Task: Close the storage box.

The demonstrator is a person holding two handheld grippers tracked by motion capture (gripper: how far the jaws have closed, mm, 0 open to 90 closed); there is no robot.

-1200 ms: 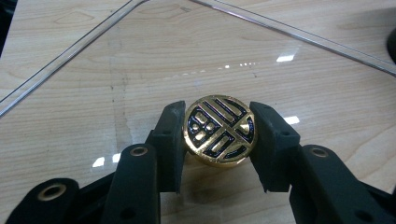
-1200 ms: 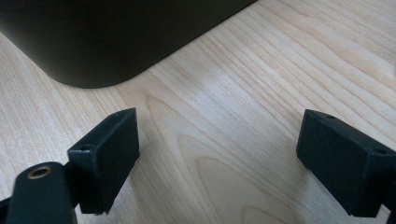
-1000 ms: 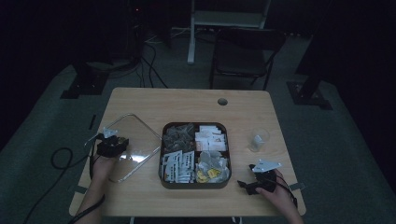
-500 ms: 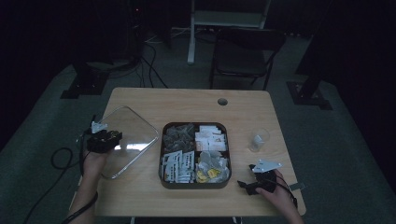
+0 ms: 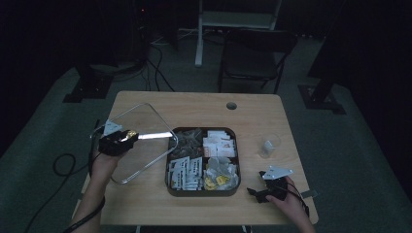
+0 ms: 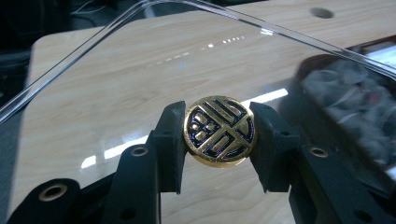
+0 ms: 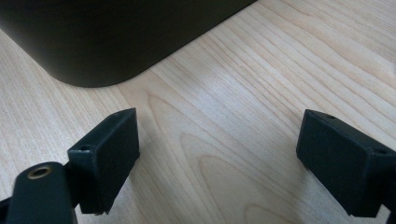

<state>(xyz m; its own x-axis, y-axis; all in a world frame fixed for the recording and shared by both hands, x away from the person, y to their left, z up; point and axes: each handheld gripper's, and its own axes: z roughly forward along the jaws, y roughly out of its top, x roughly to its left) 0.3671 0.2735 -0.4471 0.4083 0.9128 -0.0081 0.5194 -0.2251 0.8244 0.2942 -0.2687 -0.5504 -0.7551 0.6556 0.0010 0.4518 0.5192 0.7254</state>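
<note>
clear lid's gold knob [image 6: 219, 130] between left gripper [image 6: 219, 140] pads, close-up

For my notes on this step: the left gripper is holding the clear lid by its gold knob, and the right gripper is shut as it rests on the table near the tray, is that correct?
Not quite. The right gripper is open: the right gripper view shows its jaws standing wide apart over bare table, beside the dark tray. The rest holds: the left gripper is shut on the gold knob of the clear lid.

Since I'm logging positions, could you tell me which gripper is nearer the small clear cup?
Right. The right gripper rests just below the clear cup; the left gripper holds the lid's knob across the tray.
</note>
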